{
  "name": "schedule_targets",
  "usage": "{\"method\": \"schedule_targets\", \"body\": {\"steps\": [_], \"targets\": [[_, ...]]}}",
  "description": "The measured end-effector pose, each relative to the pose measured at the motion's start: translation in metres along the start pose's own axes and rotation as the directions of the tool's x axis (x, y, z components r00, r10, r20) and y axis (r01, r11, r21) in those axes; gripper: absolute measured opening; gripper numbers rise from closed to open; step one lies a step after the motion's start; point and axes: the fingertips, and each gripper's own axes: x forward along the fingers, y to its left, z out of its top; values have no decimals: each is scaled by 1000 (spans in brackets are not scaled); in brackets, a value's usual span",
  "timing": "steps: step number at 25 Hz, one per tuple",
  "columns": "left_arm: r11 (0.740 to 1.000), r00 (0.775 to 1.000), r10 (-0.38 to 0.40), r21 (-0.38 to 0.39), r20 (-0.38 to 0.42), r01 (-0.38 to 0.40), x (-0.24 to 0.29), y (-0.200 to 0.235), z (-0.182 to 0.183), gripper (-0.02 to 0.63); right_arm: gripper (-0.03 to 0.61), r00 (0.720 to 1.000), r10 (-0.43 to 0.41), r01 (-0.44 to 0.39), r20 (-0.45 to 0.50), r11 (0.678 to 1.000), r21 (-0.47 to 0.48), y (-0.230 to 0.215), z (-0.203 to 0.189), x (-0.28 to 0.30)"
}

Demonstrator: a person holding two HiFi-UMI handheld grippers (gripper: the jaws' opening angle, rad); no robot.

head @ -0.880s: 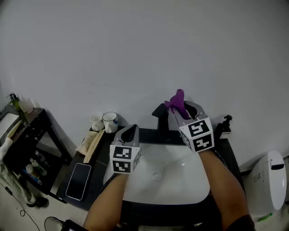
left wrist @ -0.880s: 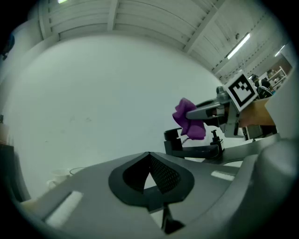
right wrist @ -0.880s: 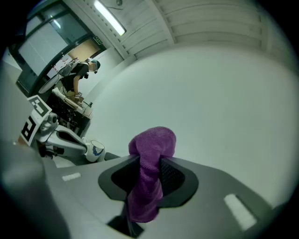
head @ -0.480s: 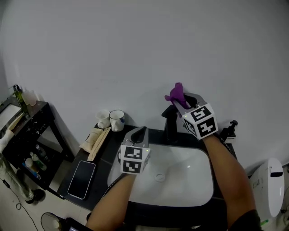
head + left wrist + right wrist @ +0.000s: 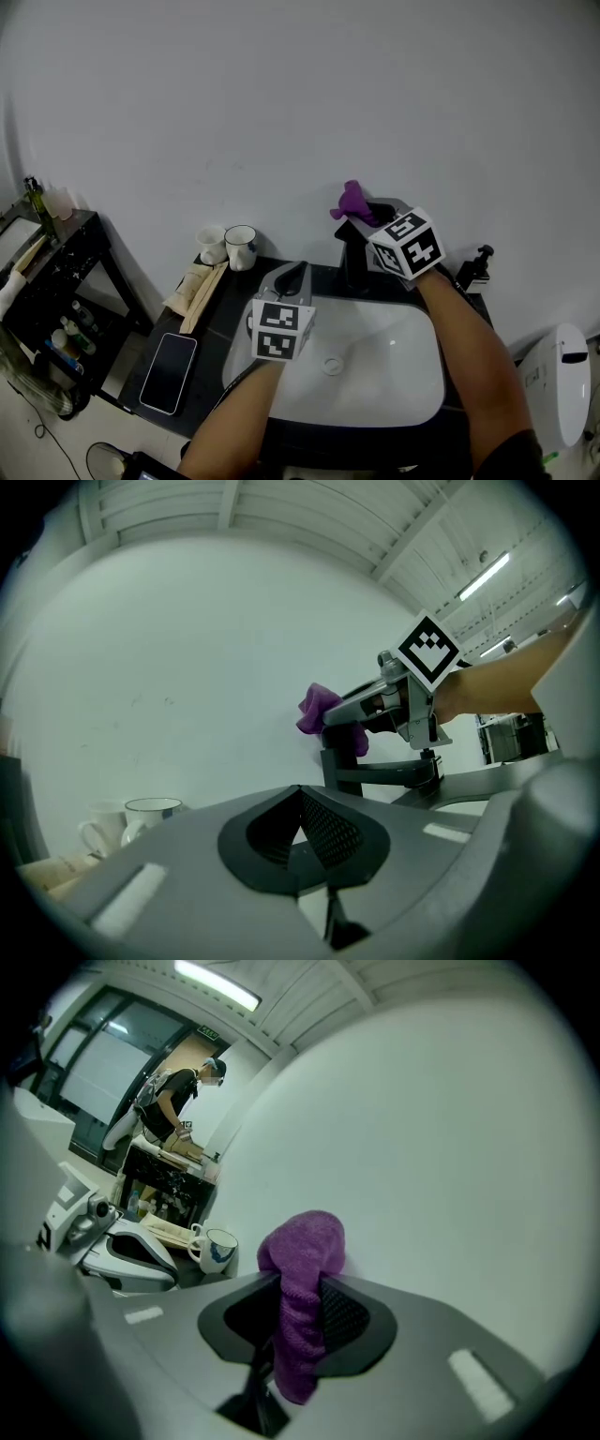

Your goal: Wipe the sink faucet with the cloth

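Across the far side of the dark counter, against the bare wall, the white sink sits with the black faucet standing at its far edge. Left of the sink lie a phone and two mugs.

Over the sink's near left, the left gripper hovers with its jaws together and nothing between them. It is well apart from the faucet.

At the faucet's top, the right gripper is clamped on the purple cloth. A tuft bunches beyond the jaws and the rest hangs down between them.

From the left gripper view, the cloth seems to rest against the top of the faucet's column, though contact is not certain.

By my judgement the cloth is picked up and brought to the faucet, so wiping is only beginning. The column, spout and base are all left to do.
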Motion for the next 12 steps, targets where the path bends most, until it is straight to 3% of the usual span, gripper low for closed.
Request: {"method": "schedule_targets", "body": {"steps": [12], "targets": [[1000,1000,-11,18,-3,11,-1,-7,-1,17,100,997,81,-81,-15,997,-2,26,5,-18]]}}
